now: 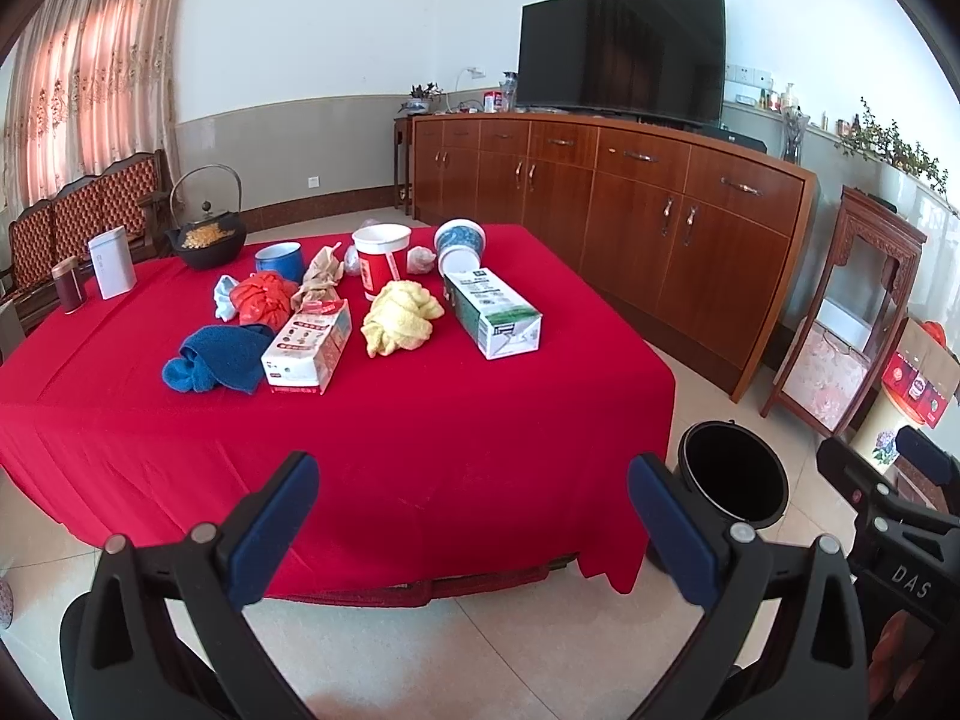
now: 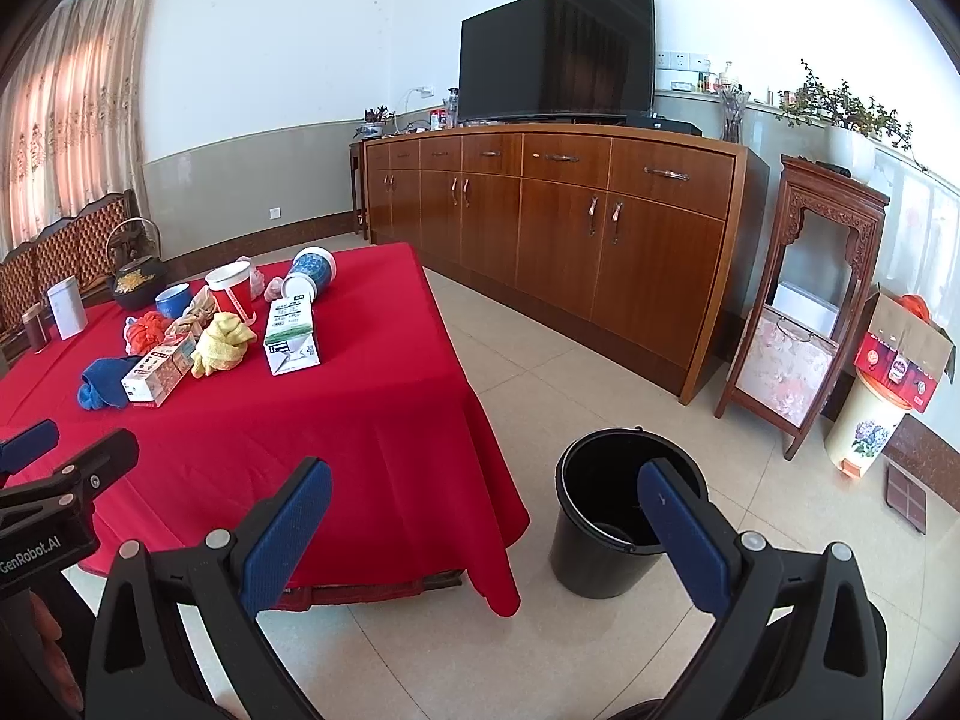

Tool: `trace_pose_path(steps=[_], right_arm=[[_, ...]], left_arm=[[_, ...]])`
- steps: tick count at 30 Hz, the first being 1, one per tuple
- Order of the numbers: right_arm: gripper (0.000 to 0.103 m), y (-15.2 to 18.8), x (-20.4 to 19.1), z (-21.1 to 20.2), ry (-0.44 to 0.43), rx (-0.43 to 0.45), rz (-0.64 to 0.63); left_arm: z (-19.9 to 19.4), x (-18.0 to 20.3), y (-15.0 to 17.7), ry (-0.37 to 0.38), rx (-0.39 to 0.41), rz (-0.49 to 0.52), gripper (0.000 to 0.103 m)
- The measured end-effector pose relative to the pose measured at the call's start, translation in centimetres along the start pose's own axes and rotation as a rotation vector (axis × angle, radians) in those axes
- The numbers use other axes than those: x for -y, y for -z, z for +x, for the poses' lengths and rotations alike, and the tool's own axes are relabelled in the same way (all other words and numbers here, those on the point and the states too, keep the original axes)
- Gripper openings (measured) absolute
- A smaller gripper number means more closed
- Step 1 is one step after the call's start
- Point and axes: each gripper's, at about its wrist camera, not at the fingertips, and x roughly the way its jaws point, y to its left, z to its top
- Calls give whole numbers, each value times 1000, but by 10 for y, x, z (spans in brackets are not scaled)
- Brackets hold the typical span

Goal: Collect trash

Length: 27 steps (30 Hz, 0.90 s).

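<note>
A red-clothed table holds trash: a green-white carton on its side, a red-white carton, a red-white paper cup, a tipped blue-white cup, an orange plastic bag and a crumpled brown paper bag. A black bin stands on the floor right of the table. My left gripper is open and empty before the table's near edge. My right gripper is open and empty, between the table corner and the bin.
A yellow cloth, a blue cloth, a blue mug, a black kettle, a white tin and a dark jar also sit on the table. A wooden sideboard with a TV stands behind; a carved stand is to the right.
</note>
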Motion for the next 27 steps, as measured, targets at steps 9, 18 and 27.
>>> trace_pose_path(steps=[9,18,27], right_arm=[[103,0,-3,3,-17,-11,6],[103,-6,-7,27,-129,-54,-6],[103,-16,-45,68,-224,-103,-96]], left_arm=[[1,-5,-1,0,-2,-12,103],[18,-43,-13,-55,-4,-94,103],[56,-102,-20,-121,-50,-148,103]])
